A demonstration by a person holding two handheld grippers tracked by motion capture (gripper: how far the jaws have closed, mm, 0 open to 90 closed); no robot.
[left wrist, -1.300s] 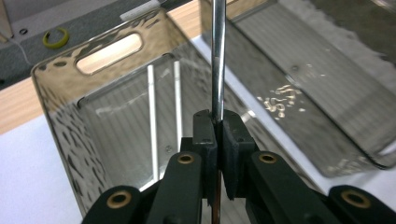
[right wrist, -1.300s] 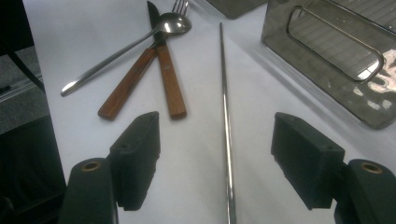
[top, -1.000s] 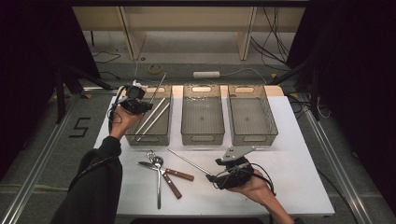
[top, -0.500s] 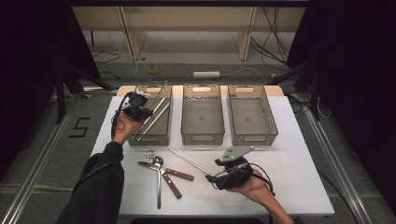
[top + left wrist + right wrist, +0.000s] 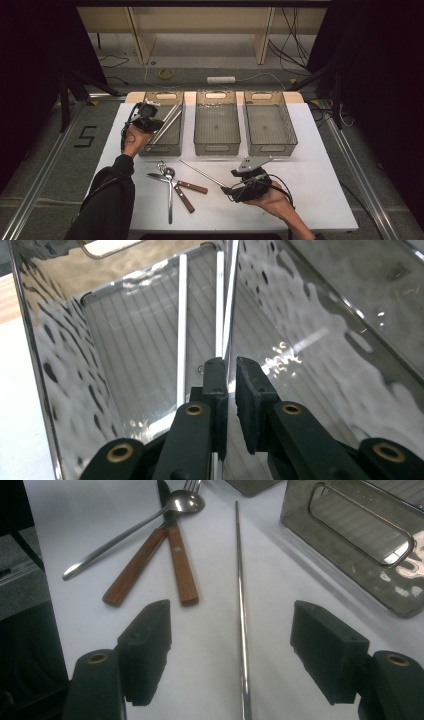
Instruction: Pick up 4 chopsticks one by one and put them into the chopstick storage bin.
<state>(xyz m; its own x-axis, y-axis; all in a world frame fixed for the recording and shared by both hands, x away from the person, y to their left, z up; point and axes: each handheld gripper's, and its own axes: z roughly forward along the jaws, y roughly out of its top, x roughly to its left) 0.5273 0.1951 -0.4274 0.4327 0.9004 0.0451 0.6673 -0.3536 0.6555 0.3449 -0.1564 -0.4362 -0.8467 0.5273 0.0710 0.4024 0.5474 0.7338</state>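
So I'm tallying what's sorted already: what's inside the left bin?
The left bin holds thin metal rods leaning lengthwise; the left gripper reaches in with one between its jaws. The gripper hides part of the floor.

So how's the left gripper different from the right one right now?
The left gripper is down inside the left bin, while the right gripper is low over the white table. The left one's jaws are nearly closed around a thin metal rod; the right one's jaws stand wide open. The rod on the table lies between the right jaws, ungripped. Both line up with a rod.
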